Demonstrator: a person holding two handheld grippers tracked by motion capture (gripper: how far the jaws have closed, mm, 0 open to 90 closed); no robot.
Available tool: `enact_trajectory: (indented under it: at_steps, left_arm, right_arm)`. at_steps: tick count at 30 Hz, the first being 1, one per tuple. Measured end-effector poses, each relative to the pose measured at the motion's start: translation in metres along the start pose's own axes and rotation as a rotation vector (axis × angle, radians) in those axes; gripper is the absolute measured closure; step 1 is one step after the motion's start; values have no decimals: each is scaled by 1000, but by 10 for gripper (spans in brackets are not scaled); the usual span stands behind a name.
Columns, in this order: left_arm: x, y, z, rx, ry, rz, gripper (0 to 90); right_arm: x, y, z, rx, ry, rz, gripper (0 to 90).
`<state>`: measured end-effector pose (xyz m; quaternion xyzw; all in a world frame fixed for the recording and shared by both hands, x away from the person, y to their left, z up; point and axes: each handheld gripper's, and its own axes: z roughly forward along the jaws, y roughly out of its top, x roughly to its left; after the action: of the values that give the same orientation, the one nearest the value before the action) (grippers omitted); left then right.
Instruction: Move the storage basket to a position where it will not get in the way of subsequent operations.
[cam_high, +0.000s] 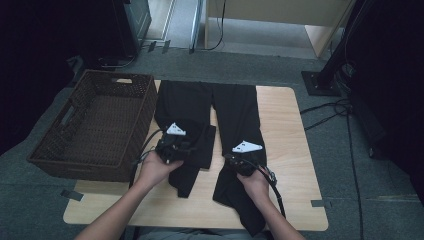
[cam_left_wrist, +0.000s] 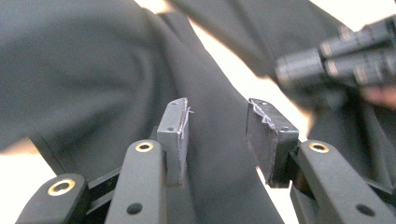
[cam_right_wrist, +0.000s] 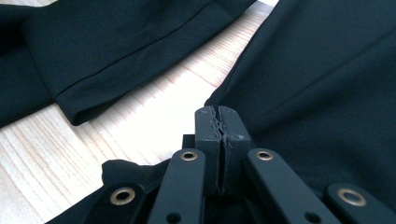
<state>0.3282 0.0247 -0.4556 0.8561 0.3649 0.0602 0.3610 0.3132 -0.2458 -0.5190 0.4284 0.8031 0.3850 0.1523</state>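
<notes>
A pair of black trousers (cam_high: 235, 112) lies flat on the wooden table (cam_high: 285, 130), waistband far from me. Its left leg (cam_high: 192, 165) is folded back on itself. My left gripper (cam_high: 175, 146) hovers over that fold, and in the left gripper view its pads (cam_left_wrist: 173, 133) stand apart with only dark cloth (cam_left_wrist: 93, 70) beyond them, nothing pinched. My right gripper (cam_high: 241, 162) rests at the inner edge of the right leg (cam_high: 240, 200). In the right gripper view it (cam_right_wrist: 217, 112) is shut tight on that black cloth (cam_right_wrist: 327, 93).
A dark woven basket (cam_high: 95, 125) stands at the table's left edge, close to my left hand. A strip of bare wood (cam_right_wrist: 140, 107) shows between the two legs. Cables (cam_high: 330, 107) and a stand base (cam_high: 317, 82) lie on the floor at the right.
</notes>
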Motion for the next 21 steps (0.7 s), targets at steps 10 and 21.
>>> enact_trajectory:
  at_steps: [10,21]
  left_arm:
    - [-11,-47,17,34,-9,-52,556]
    - [-24,-55,26,7,108,51,422]
  right_arm:
    - [1,-2,-1,-7,-4,1,875]
    - [1,-3,-1,-16,-9,3,875]
